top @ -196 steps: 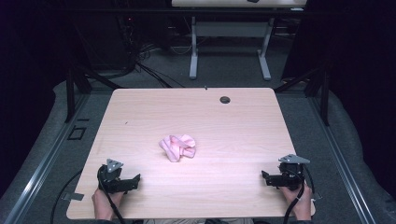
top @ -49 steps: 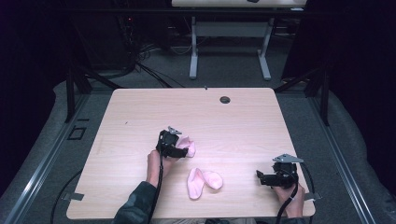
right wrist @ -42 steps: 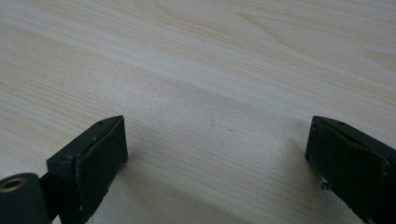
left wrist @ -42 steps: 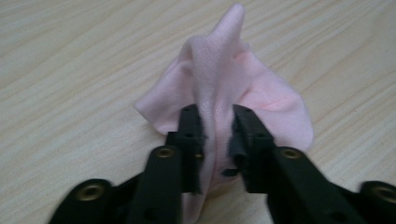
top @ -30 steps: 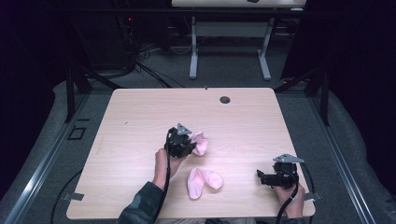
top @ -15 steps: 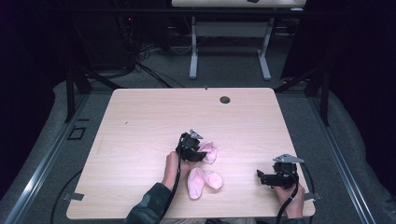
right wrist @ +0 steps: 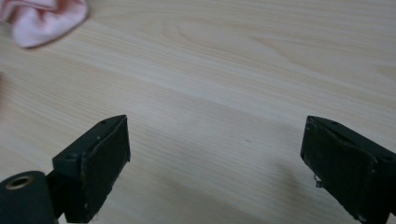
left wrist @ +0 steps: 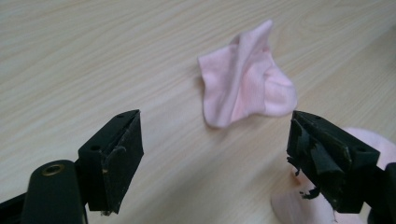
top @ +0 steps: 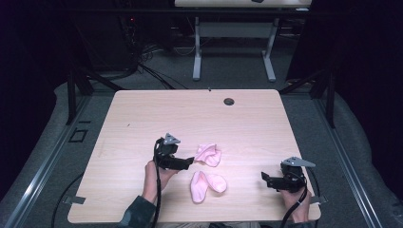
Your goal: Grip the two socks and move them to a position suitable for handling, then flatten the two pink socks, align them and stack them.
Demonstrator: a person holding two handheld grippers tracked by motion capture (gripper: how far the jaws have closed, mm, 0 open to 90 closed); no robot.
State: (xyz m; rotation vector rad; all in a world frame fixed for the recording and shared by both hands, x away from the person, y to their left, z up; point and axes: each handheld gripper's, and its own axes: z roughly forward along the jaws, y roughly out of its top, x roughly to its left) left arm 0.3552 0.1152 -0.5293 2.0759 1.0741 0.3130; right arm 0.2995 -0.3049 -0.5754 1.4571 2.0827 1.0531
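Socks, two pink ones, lie mid-table from above: far sock (top: pixel 208 154) just beyond the left gripper (top: pixel 190 162), near sock (top: pixel 206 185) toward the person. Left gripper view: jaws wide, empty; far sock (left wrist: pixel 245 79) looks limp, light, best pinched at its raised fold; near sock cut off behind the jaw. Right gripper view: jaws gaping over bare table (right wrist: pixel 233 70).
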